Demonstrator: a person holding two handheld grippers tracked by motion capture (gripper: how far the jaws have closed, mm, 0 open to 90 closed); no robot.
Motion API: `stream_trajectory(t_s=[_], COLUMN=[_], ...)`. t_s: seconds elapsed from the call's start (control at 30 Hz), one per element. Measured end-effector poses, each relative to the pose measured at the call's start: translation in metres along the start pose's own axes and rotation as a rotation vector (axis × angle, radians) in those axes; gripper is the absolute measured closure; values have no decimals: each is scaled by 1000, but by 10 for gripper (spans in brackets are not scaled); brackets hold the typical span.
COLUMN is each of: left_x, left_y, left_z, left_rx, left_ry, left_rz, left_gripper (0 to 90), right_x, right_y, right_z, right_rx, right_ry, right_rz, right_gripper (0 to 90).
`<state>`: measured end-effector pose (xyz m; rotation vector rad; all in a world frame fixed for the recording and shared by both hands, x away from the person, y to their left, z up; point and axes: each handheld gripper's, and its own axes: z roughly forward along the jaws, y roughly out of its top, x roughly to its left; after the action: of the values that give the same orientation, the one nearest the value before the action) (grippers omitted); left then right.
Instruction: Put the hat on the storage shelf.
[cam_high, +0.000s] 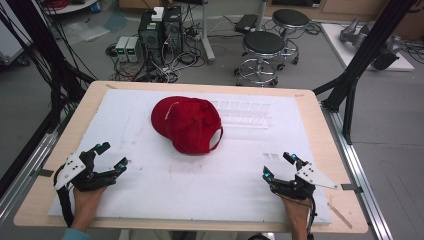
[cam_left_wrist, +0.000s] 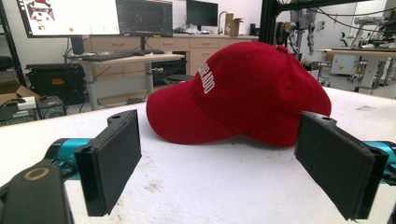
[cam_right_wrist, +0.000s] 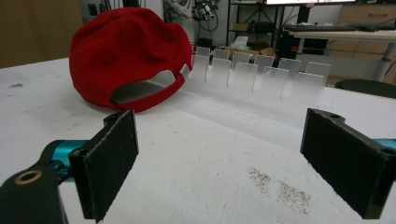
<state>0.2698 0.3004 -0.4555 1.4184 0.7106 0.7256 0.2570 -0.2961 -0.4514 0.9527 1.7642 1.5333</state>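
at the near left of the table (cam_high: 320, 150), the left gripper (cam_high: 111, 156) rests on the white mat (cam_high: 150, 200) with its jaws spread wide and nothing between them, a hand (cam_high: 87, 202) holding it from below. in the left gripper view the red cap (cam_left_wrist: 247, 93) lies ahead of those jaws, brim to the left, white lettering on its front. seen from above, the cap sits crown up near the middle of the mat, well apart from both grippers. just to its right stands a clear slotted rack (cam_high: 245, 114), touching or nearly touching the cap's back. at the near right, the right gripper (cam_high: 278, 166) also rests with jaws apart, empty, facing the cap's strap opening.
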Motion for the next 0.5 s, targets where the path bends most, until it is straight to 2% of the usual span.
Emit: stream_trajectory(t_s=[0.27, 0.5], left_x=[0, 0], left_y=[0, 0], left_z=[0, 1], left_rx=[1, 4], left_ry=[-2, 3], left_rz=[8, -4], left_gripper=[149, 151], right_x=[0, 1], right_y=[0, 0], right_z=[0, 0], right_rx=[-6, -2], right_ry=[-10, -6], right_rz=[9, -12], right_gripper=[102, 102])
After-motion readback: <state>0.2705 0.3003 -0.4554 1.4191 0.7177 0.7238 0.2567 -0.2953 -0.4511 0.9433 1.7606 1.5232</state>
